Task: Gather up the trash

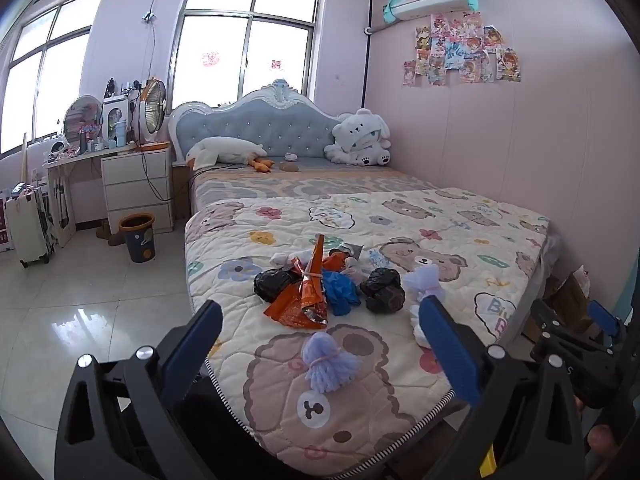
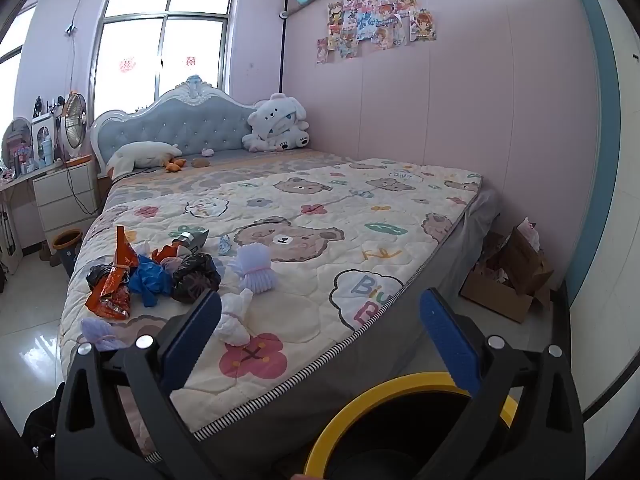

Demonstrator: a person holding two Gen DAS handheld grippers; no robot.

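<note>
A pile of trash lies on the bed's bear quilt (image 1: 460,232): orange foil wrappers (image 1: 304,300), a blue crumpled bag (image 1: 338,288), two black bags (image 1: 382,288), a lilac foam net (image 1: 328,364) nearest the foot, another lilac net (image 1: 424,280) and white wads. The pile also shows in the right wrist view (image 2: 152,276), with a white wad (image 2: 234,320) by the left finger. My left gripper (image 1: 320,344) is open and empty above the foot of the bed. My right gripper (image 2: 320,340) is open and empty, over a yellow-rimmed bin (image 2: 384,396).
An orange-rimmed dark waste bin (image 1: 138,238) stands on the tiled floor left of the bed by a white drawer unit (image 1: 136,184). A suitcase (image 1: 28,228) stands far left. An open cardboard box (image 2: 508,276) sits between bed and right wall. Plush toys lie at the headboard.
</note>
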